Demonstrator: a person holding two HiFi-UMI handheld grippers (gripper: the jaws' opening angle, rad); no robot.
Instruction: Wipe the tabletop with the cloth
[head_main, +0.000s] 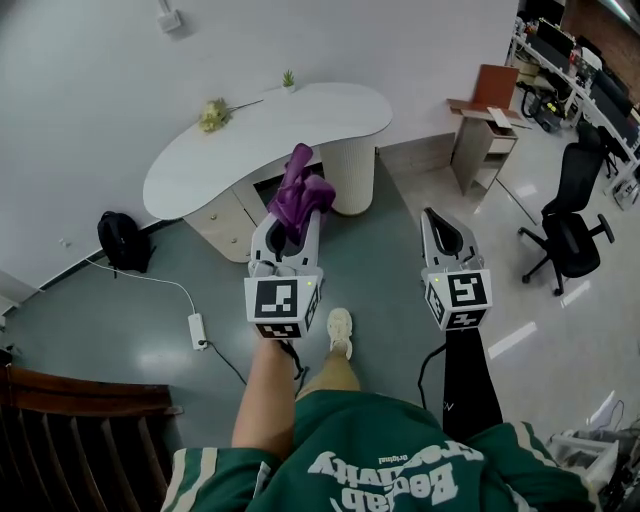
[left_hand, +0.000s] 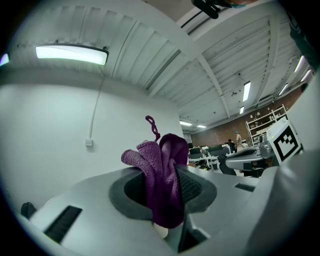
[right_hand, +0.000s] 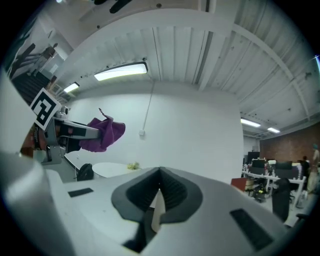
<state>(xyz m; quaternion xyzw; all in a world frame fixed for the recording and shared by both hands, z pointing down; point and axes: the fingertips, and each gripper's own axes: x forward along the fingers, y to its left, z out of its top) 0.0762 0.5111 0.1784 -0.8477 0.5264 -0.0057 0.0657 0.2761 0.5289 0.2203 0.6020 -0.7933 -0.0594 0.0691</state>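
Observation:
A purple cloth (head_main: 300, 192) is bunched between the jaws of my left gripper (head_main: 290, 228), which is shut on it and held in the air well short of the white curved tabletop (head_main: 270, 140). The cloth (left_hand: 161, 175) fills the jaws in the left gripper view. My right gripper (head_main: 442, 232) hangs beside it, shut, with nothing between its jaws (right_hand: 159, 201). In the right gripper view the cloth (right_hand: 102, 134) and the tabletop (right_hand: 117, 169) lie to the left. Both grippers are raised above the floor, apart from the table.
A small potted plant (head_main: 288, 78) and a flower sprig (head_main: 214, 114) rest on the tabletop's far side. A black bag (head_main: 122, 240) and a power strip (head_main: 197, 330) lie on the floor at left. A black office chair (head_main: 570, 232) and a wooden side unit (head_main: 486, 128) stand right.

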